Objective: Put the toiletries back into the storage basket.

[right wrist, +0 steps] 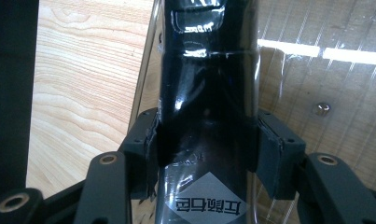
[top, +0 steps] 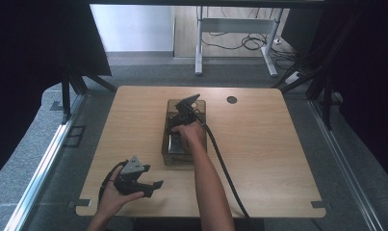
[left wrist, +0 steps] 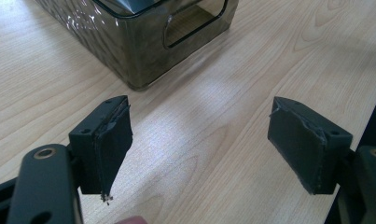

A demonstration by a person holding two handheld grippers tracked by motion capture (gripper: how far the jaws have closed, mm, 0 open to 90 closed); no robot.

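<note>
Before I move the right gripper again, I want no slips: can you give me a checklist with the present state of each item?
1. Right gripper shut on the black bottle: ok, both pads press its sides.
2. Bottle inside the clear bin: ok, the bin's floor shows beside it.
3. Grip centred on the bottle: ok in the right gripper view.
4. Left gripper out of the way: ok, open over bare table, apart from the bin.
5. Cable free: ok, it trails over the table toward the near edge.
6. Bottle cap tight: cannot tell.
</note>
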